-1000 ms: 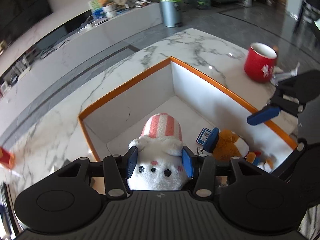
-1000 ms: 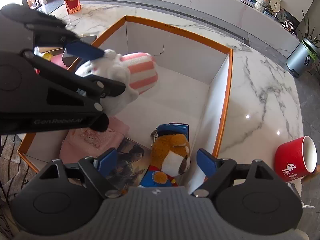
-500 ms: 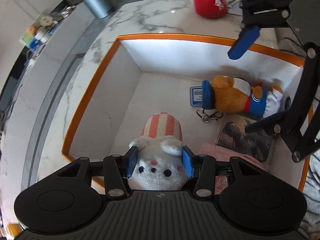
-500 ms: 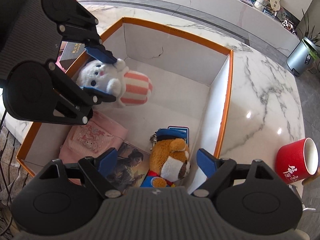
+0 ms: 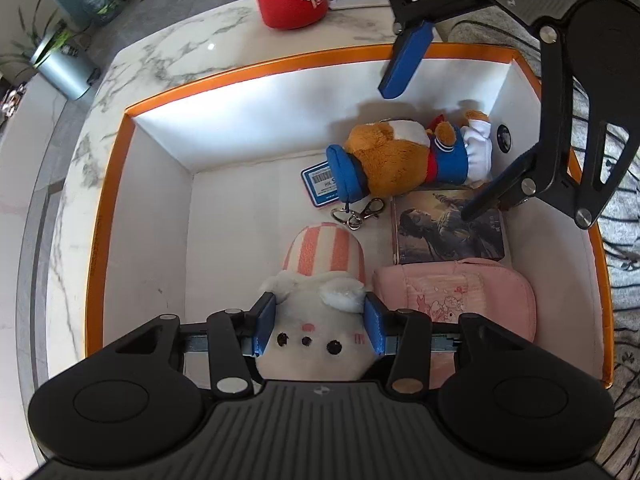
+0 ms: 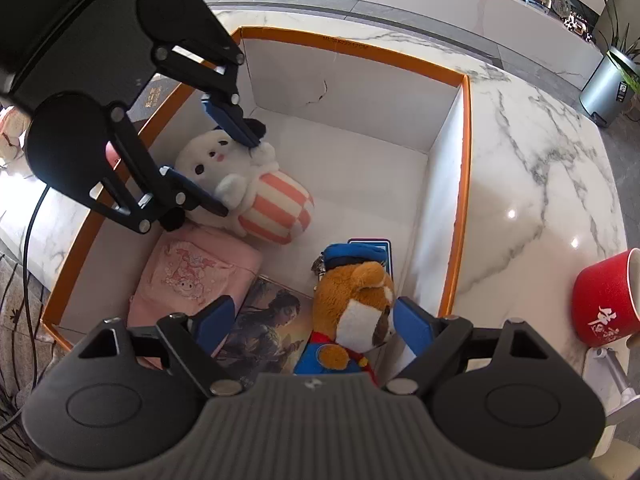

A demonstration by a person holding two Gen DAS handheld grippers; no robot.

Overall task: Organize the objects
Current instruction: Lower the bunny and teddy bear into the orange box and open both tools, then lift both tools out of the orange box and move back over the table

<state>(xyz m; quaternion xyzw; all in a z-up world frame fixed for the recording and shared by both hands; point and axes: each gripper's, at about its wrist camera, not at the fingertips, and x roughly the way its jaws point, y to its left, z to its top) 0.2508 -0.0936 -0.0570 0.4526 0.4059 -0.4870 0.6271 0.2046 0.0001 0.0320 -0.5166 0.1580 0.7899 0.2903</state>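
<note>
- Left hand-held gripper (image 5: pixel 318 330) pinches the white plush toy (image 5: pixel 316 320) by its head, one blue pad against each side, just under the ears.
- That toy — white face, pink-and-white striped lower half — is down inside the orange-rimmed box (image 5: pixel 108 184); from the right wrist view its striped end (image 6: pixel 276 212) looks to rest on the box floor, though contact is hard to confirm.
- Right hand-held gripper (image 6: pixel 314 326) is spread wide and holds nothing; it hangs over the near end of the box, with the brown bear plush (image 6: pixel 356 304) between its blue fingers but apart from both.
- Bear plush, in a blue cap and blue-and-red outfit, lies on its side along the box wall; a blue-edged barcode card (image 5: pixel 322 184) sits under its cap, and metal key clips (image 5: pixel 356 216) lie just beside the cap.
- Picture book (image 5: pixel 448 228) lies flat on the box floor next to the bear, touching the pink pouch (image 5: pixel 456 296) at one edge.
- Pink pouch lies just beside the white toy, along the same end of the box.
- Box stands on a white marble desk (image 6: pixel 528 184).
- Red mug (image 6: pixel 604 300) with white characters stands on the desk outside the box, well apart from the toys.
</note>
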